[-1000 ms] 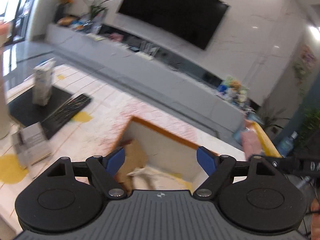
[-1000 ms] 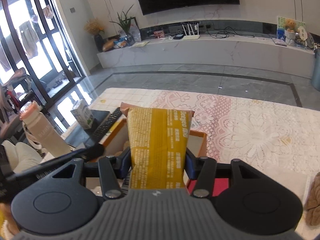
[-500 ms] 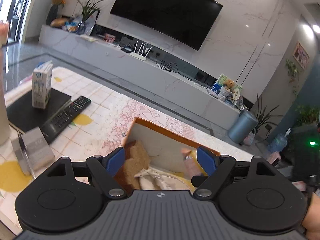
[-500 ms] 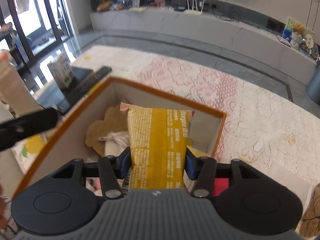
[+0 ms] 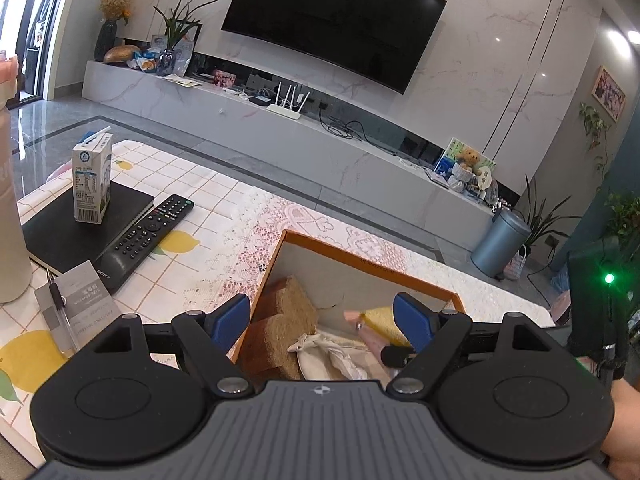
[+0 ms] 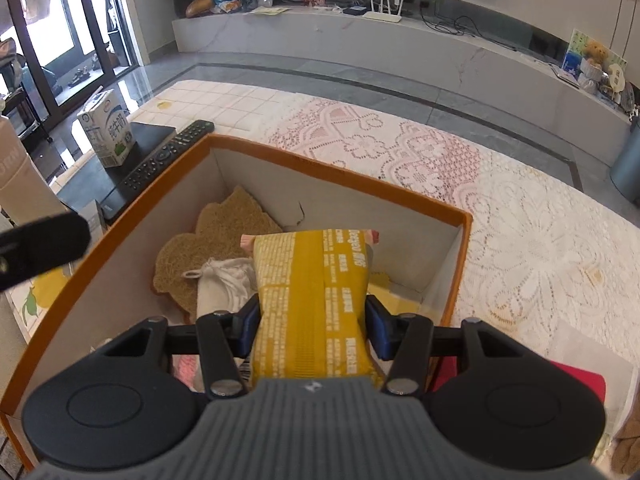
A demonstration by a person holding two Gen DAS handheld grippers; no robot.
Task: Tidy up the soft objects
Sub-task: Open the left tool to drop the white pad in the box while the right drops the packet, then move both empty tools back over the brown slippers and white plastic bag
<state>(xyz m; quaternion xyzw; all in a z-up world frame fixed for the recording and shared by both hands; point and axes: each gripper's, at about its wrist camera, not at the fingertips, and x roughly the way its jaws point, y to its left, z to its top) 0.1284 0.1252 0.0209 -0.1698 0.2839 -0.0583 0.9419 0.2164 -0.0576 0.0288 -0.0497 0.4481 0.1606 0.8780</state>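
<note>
My right gripper [image 6: 312,324] is shut on a yellow snack packet [image 6: 312,292], which hangs inside the orange-rimmed box [image 6: 332,168]. On the box floor lie a brown loofah pad [image 6: 216,236] and a white cloth pouch [image 6: 224,284]. My left gripper [image 5: 322,316] stands open at the box's near edge with nothing between its fingers. Through its gap I see the box [image 5: 360,258], the brown pad [image 5: 288,304], the white pouch [image 5: 328,354] and the tip of the yellow packet [image 5: 380,316].
Left of the box lie a black remote [image 5: 150,234], a milk carton [image 5: 91,182] on a black notebook [image 5: 68,236], and a grey card with a pen [image 5: 76,300]. A red item [image 6: 576,384] sits at the box's right. Lace cloth [image 6: 520,248] covers the table.
My right gripper has come down and forward, carrying the yellow packet from above the box rim into the box. The left gripper's view has rolled level, its place nearly unchanged.
</note>
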